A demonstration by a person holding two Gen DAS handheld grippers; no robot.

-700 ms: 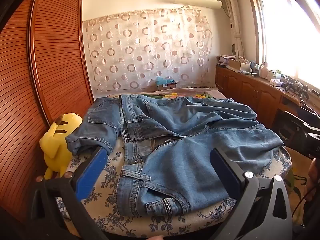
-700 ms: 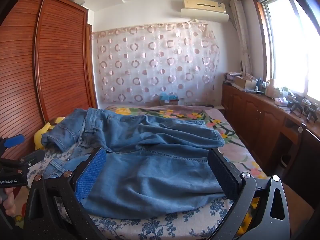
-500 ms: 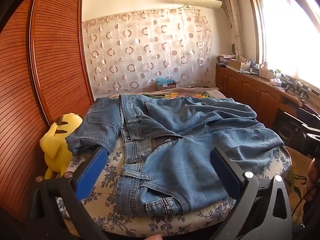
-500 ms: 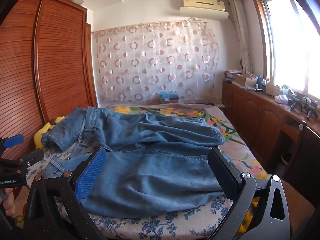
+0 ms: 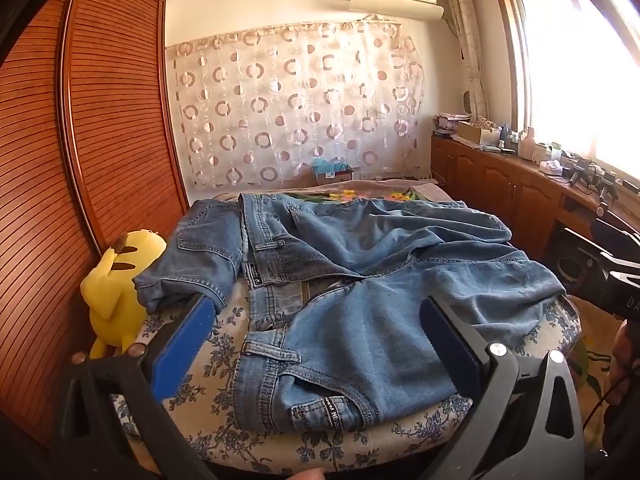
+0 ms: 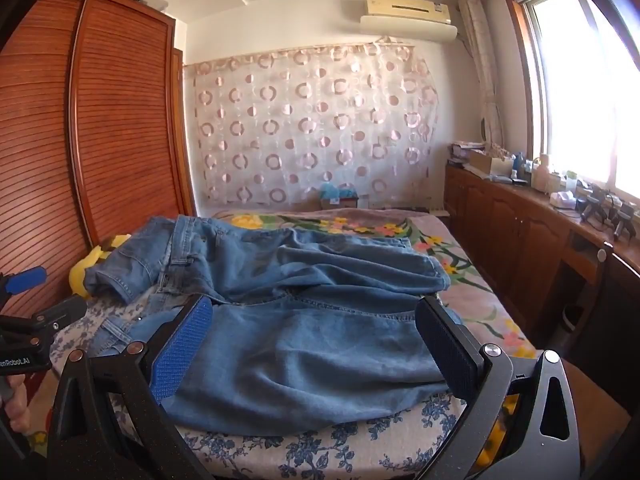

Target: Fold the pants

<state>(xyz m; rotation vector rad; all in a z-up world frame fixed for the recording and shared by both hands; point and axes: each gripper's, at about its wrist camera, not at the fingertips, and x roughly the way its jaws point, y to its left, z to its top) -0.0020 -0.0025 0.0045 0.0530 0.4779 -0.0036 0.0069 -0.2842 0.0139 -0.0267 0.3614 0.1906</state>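
A pair of blue jeans (image 5: 360, 292) lies rumpled across the near end of a bed, waistband to the left and legs running right; the right wrist view shows the jeans (image 6: 304, 336) too. My left gripper (image 5: 316, 316) hovers open over the waistband end, nothing between its blue pads. My right gripper (image 6: 316, 320) hovers open over the near leg, also with nothing in it. Neither gripper touches the denim.
A yellow plush toy (image 5: 116, 280) sits at the bed's left edge against a louvred wooden wardrobe (image 5: 92, 152). The bed (image 5: 208, 360) has a blue floral cover. Wooden cabinets (image 6: 520, 236) with clutter run along the right wall under a window.
Both wrist views tilt upward a little, showing more ceiling; the jeans sit lower in frame. Both grippers stay open and the jeans have not moved.
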